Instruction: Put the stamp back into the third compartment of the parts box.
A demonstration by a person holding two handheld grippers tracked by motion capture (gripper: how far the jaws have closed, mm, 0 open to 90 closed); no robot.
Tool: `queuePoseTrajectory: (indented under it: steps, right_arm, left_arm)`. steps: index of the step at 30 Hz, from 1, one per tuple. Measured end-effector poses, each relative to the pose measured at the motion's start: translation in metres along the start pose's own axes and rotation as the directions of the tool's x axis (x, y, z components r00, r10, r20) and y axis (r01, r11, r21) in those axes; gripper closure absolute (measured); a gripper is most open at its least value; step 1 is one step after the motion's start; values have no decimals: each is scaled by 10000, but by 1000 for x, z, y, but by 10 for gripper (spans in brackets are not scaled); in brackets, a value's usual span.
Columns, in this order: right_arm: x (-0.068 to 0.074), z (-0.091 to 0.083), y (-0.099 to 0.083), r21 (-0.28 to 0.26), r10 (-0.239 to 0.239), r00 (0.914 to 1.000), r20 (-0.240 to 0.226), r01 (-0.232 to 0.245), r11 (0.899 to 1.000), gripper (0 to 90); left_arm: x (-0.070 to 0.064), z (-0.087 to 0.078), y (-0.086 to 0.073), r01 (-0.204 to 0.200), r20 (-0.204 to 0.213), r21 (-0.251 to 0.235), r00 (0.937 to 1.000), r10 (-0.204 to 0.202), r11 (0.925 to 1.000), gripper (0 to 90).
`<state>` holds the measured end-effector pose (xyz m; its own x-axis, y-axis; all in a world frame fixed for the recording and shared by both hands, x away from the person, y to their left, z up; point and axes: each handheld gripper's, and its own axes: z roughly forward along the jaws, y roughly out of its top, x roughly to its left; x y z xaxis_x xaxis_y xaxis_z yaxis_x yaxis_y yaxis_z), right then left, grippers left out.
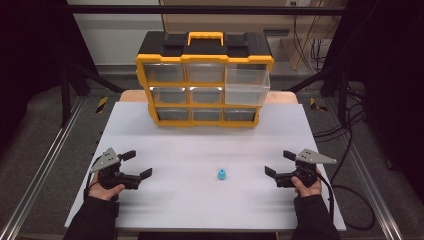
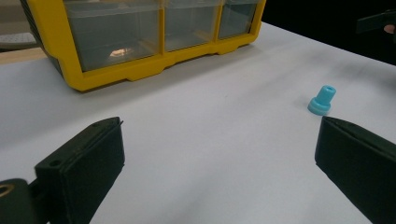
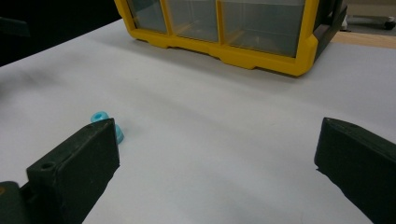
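Observation:
A small blue flanged plastic part (image 1: 221,174) stands upright on the white table (image 1: 200,145), near the front and slightly right of centre. My left gripper (image 1: 137,165) rests at the front left, open, jaws pointing right with nothing between them. At the front right my right gripper (image 1: 279,163) is open as well, facing left toward the part. In the left gripper view the blue part (image 2: 322,99) sits just beyond the right jaw. In the right gripper view the blue part (image 3: 108,125) is partly hidden behind the left jaw.
A yellow and black drawer organiser (image 1: 205,80) with clear drawers stands at the table's far middle. Its upper right drawer (image 1: 247,86) is pulled out toward me. Metal rails (image 1: 45,160) and cables (image 1: 350,150) flank the table.

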<state>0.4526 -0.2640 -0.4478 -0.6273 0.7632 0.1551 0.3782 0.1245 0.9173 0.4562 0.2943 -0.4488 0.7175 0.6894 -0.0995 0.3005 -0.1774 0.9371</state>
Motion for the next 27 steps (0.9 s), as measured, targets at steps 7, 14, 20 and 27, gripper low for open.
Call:
queuePoseTrajectory:
  steps: [7,14,20,27]
  right_arm:
    - [1,1,0,-17,-3,10000,2,3,10000,4]
    - [4,5,1,234,-74,10000,-41,75,9997,4]
    - [8,6,4,220,-162,9998,-81,164,9996,4]
    - [16,9,8,230,-326,9992,-245,332,9992,4]
  left_arm:
    - [0,-2,0,18,39,-74,10000,-17,10000,13]
    - [1,-2,-1,67,55,-69,10000,-67,10000,13]
    - [1,-1,-2,49,48,21,10000,-50,10000,13]
    - [0,0,-2,24,71,27,10000,-24,10000,13]
